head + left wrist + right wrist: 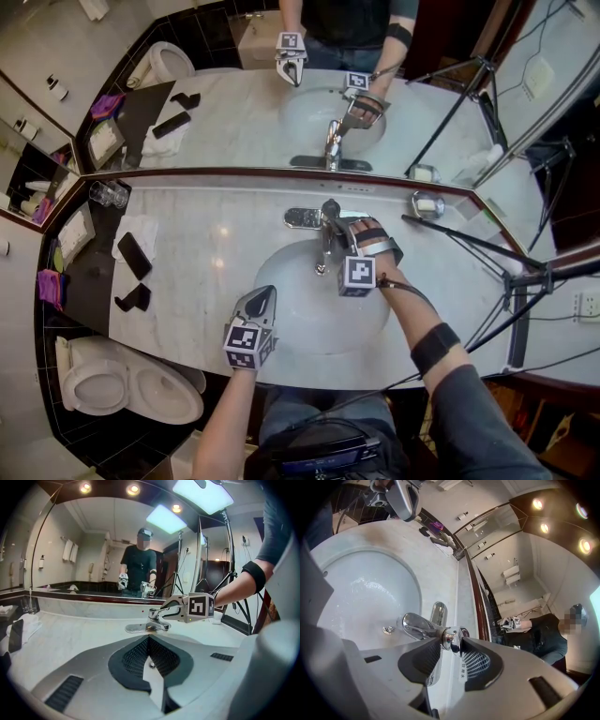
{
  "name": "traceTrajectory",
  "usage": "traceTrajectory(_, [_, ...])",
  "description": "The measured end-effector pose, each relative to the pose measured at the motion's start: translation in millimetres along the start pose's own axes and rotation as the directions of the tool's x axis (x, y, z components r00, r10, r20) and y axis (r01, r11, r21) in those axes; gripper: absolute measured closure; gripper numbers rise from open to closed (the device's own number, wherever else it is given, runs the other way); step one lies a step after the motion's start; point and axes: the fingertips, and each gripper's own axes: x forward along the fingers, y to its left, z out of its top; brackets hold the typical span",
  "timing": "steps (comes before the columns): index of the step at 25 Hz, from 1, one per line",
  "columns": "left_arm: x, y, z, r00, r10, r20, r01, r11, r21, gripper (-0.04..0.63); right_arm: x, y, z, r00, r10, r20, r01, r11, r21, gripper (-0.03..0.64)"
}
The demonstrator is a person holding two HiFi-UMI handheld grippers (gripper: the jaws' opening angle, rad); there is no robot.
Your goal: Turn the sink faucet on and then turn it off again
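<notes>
**drainpipe_dan:** How far along is this one? Water on yet?

**tapwatcher:** Not as far as I can see. No stream comes off the spout (412,622) in any view. The spout pokes out just past the fingertips of the right gripper (451,641), over the sink basin (361,583). The basin looks a bit glossy and speckled, but I can't tell if that's wet or just shine off the glaze.

**drainpipe_dan:** And the grip?

**tapwatcher:** The rounded end of the faucet lever (453,639) sits right between the right fingers (419,660). They're partway closed, with both pads against the chrome and no gap I can make out. I'd call that a hold on the lever, but only out at the fingertips, not deep in the jaws.

**drainpipe_dan:** Other hand doing anything?

**tapwatcher:** Nope. The left gripper (262,295) hangs over the near edge of the basin with its tips pinched together and nothing in them. The faucet stands straight ahead of those tips, well apart from them.

**drainpipe_dan:** So basically step one?

**tapwatcher:** That's my read. The grab looks done and the lift to open isn't, so both lever moves are left: on, then off. One worry is that a tip-only hold on polished chrome could slip.
</notes>
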Motion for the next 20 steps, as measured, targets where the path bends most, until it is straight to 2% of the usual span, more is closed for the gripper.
traceTrajectory(15, [2.6,-1.5,-2.1,1.0,0.001,-0.004,-0.001,1.0,-0.011,0.606,-0.9,-2.7,0.3,1.0,-0.006,-0.015,0.006,1.0,-0.005,0.486])
traceTrajectory(20, [3.9,-2.9,-0.3,1.0,-0.002,-0.002,0.002,1.0,-0.011,0.606,-4.7,14.8,0.2,1.0,0.013,-0.013,-0.014,1.0,-0.01,0.486])
